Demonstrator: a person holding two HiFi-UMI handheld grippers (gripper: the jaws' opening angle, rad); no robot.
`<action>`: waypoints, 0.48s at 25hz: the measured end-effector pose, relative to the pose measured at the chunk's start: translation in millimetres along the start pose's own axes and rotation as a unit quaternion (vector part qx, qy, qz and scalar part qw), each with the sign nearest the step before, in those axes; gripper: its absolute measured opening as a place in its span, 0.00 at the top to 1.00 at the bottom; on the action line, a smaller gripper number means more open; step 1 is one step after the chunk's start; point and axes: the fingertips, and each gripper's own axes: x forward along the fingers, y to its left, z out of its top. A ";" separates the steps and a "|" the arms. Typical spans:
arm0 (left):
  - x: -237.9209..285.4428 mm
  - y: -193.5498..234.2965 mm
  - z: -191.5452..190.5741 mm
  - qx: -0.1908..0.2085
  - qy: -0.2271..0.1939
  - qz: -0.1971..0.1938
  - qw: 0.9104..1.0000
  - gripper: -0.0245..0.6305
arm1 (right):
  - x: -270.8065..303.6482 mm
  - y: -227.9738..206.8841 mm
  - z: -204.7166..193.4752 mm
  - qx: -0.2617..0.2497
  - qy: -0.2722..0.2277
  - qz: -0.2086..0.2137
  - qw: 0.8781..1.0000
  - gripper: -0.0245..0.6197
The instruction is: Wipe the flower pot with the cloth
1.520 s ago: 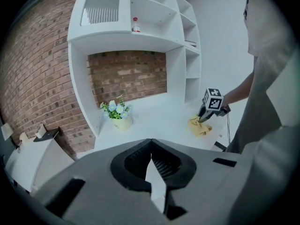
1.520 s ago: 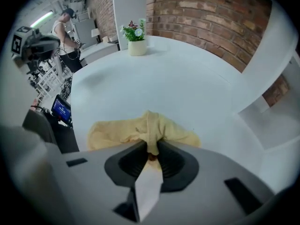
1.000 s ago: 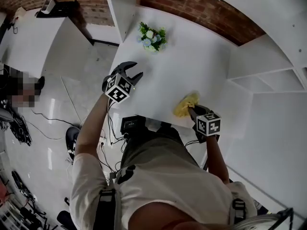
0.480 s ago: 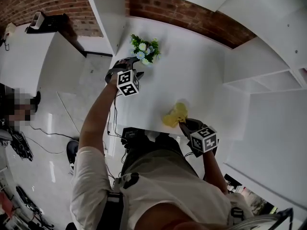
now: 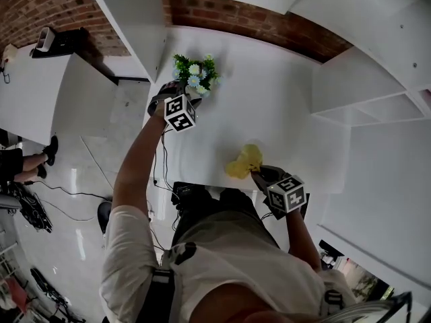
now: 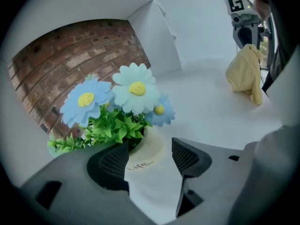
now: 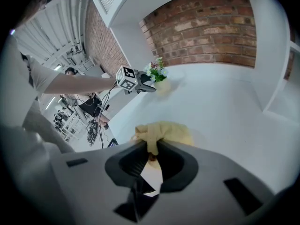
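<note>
One pot [image 6: 152, 150], yellow cloth [image 7: 166, 132] pinched — well apart

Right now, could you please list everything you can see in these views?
flower pot: one, cream, blue and white flowers, table's far left corner
cloth: one, yellow, table's near edge
table: one, white, centre
brick wall: one, red-brown, behind table
shelves: one unit, white, right of table
left gripper: one, dark grey, jaws just opening, flower pot between them
right gripper: one, dark grey, shut on the cloth
</note>
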 end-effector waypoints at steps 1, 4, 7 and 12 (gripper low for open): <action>-0.5 2.2 1.5 -0.003 -0.002 0.009 1.000 0.52 | -0.5 -0.4 0.1 0.001 -0.001 0.003 1.000 0.86; -2.9 3.7 11.4 -0.006 -0.005 0.023 1.000 0.73 | -1.5 -2.2 0.0 0.004 -0.006 0.006 1.000 0.86; -3.8 -12.2 23.6 -0.006 -0.004 0.002 1.000 0.81 | -1.7 -1.6 -0.4 0.006 -0.015 0.012 1.000 0.86; -2.9 -44.3 45.8 -0.017 -0.002 -0.021 1.000 0.74 | -9.3 -5.1 -1.7 0.013 -0.032 0.021 0.999 0.86</action>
